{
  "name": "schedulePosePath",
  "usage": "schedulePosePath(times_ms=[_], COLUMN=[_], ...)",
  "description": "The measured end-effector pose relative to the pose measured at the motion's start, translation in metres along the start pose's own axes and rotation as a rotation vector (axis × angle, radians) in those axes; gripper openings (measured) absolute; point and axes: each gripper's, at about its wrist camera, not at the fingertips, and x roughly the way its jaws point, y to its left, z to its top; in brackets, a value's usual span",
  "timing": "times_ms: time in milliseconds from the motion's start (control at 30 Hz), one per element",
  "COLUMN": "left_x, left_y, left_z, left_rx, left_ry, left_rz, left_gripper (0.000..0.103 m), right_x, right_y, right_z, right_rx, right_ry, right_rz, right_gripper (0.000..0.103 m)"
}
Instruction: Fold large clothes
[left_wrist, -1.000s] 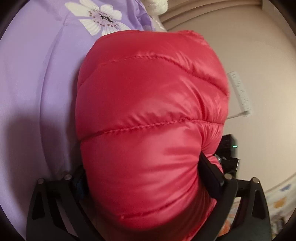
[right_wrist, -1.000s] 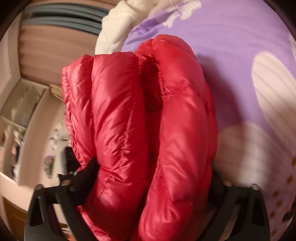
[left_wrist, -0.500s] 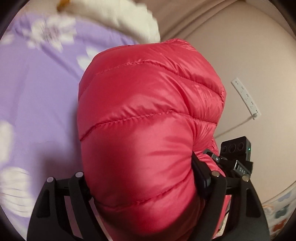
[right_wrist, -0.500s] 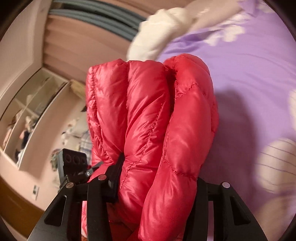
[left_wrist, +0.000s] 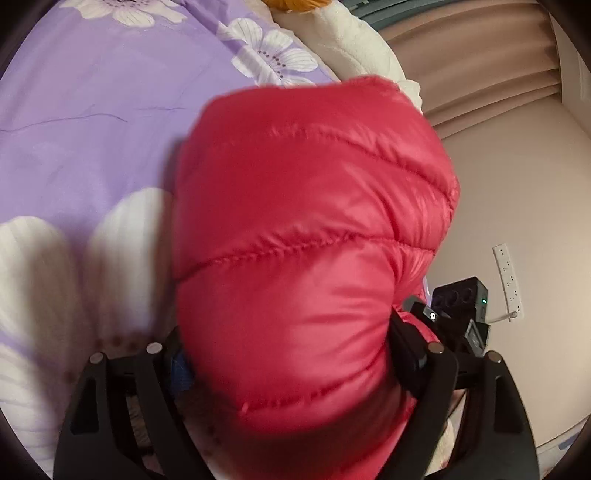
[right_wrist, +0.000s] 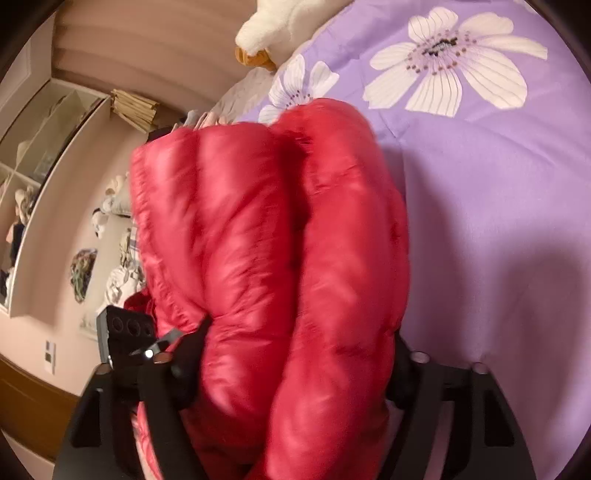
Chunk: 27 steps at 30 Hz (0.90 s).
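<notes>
Nearest the left wrist camera, the left gripper (left_wrist: 284, 354) stands with its black jaws wide apart, clamped on a thick folded bundle of a glossy red quilted down jacket (left_wrist: 306, 236). The bundle fills the whole gap, and the padded fabric bulges out above and past both jaws. These jaws have just been opening a little, with the jacket between them.

The right gripper (right_wrist: 295, 354) shows the same: black jaws spread wide, pressed against either side of several puffy folds of the jacket (right_wrist: 273, 251), which stand up in ridges running away from the lens. Its jaws have just been opening too, with the jacket between them. In each view the other gripper's black camera block (left_wrist: 461, 299) shows beside the bundle, so the two grippers hold the jacket close side by side.

The jacket is lifted over a bed with a lilac sheet printed with large white flowers (right_wrist: 480, 192); its shadow falls on the sheet beside it. Farther back, at the bed's edge, lies a white plush toy with orange feet (right_wrist: 269, 26). Beyond that are brown pleated curtains (left_wrist: 480, 62), a pale pink wall carrying a white power strip (left_wrist: 508, 280), and an open white shelf unit (right_wrist: 33, 155) with blurred things inside.
</notes>
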Motion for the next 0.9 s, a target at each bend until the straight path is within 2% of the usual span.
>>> schedulePosePath(times_ms=[67,100,133,200,233,300,333,433,500,533,567,600,633,700,833,900], left_x=[-0.02,-0.031,-0.041,-0.057,-0.065,-0.074,-0.076,-0.08,-0.081,-0.082,-0.08,-0.08,-0.083,-0.096,-0.124,-0.142], left_y=[-0.014,-0.025,-0.039,-0.052,-0.057,-0.06,-0.059,-0.077,-0.091,-0.094,-0.089,-0.084,-0.084,-0.088,-0.135,-0.155], left_z=[-0.001,-0.004,-0.007,-0.013,-0.018,-0.025,-0.027,-0.036,-0.041,-0.047,-0.046,-0.048,-0.052,-0.06,-0.094,-0.11], left_rx=[0.07,0.126,0.184,0.241,0.253,0.238,0.223,0.269,0.324,0.355,0.372,0.359,0.321,0.306,0.461,0.51], left_ry=[-0.062,-0.11,-0.16,-0.223,-0.25,-0.265,-0.267,-0.322,-0.36,-0.369,-0.367,-0.358,-0.349,-0.345,-0.445,-0.478], left_rz=[0.068,0.128,0.198,0.272,0.271,0.226,0.23,0.367,0.458,0.48,0.49,0.504,0.515,0.484,0.536,0.516], left_gripper=[0.085,0.085,0.085,0.082,0.082,0.082,0.082,0.073,0.051,0.047,0.038,0.023,0.018,0.014,0.014,0.015], right_x=[-0.012,-0.017,-0.028,-0.038,-0.051,-0.068,-0.08,-0.107,-0.122,-0.125,-0.121,-0.122,-0.121,-0.113,-0.136,-0.15], right_y=[0.007,0.011,0.018,0.035,0.043,0.051,0.058,0.065,0.073,0.081,0.094,0.102,0.11,0.124,0.152,0.163], right_z=[0.002,0.004,0.004,0.006,0.003,-0.002,-0.006,-0.022,-0.037,-0.04,-0.043,-0.048,-0.051,-0.05,-0.08,-0.092], right_rx=[-0.041,-0.058,-0.084,-0.125,-0.147,-0.163,-0.172,-0.221,-0.289,-0.314,-0.33,-0.347,-0.366,-0.402,-0.482,-0.513], right_ry=[-0.011,-0.022,-0.047,-0.096,-0.134,-0.192,-0.229,-0.286,-0.342,-0.365,-0.381,-0.38,-0.361,-0.343,-0.375,-0.402], right_rz=[-0.053,-0.083,-0.14,-0.231,-0.29,-0.349,-0.359,-0.319,-0.303,-0.311,-0.319,-0.318,-0.32,-0.333,-0.354,-0.332], right_gripper=[0.077,0.077,0.077,0.077,0.077,0.077,0.077,0.073,0.055,0.051,0.039,0.027,0.023,0.021,0.021,0.021])
